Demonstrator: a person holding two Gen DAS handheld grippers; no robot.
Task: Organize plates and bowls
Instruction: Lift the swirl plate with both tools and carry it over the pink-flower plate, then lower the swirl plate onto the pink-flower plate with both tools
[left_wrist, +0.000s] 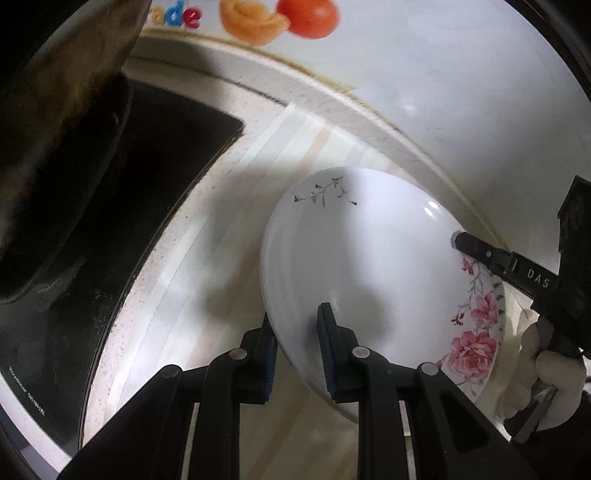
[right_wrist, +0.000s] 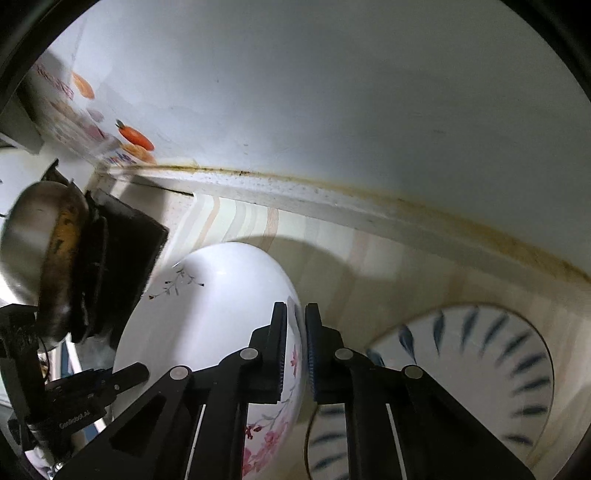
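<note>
A white plate with pink roses (left_wrist: 369, 258) is held tilted above the striped counter. My left gripper (left_wrist: 295, 325) is shut on its near-left rim, one finger on each face. My right gripper (right_wrist: 295, 317) is shut on the opposite rim of the same plate (right_wrist: 207, 314); it shows in the left wrist view (left_wrist: 458, 240) at the plate's right edge. A white plate with blue leaf strokes (right_wrist: 480, 369) lies flat on the counter, below and right of the right gripper.
A black gas hob (left_wrist: 110, 221) with a blackened pan (left_wrist: 55, 129) stands at the left. The pan (right_wrist: 48, 258) also shows in the right wrist view. A white wall with fruit stickers (left_wrist: 258, 18) runs along the back of the counter (right_wrist: 369, 251).
</note>
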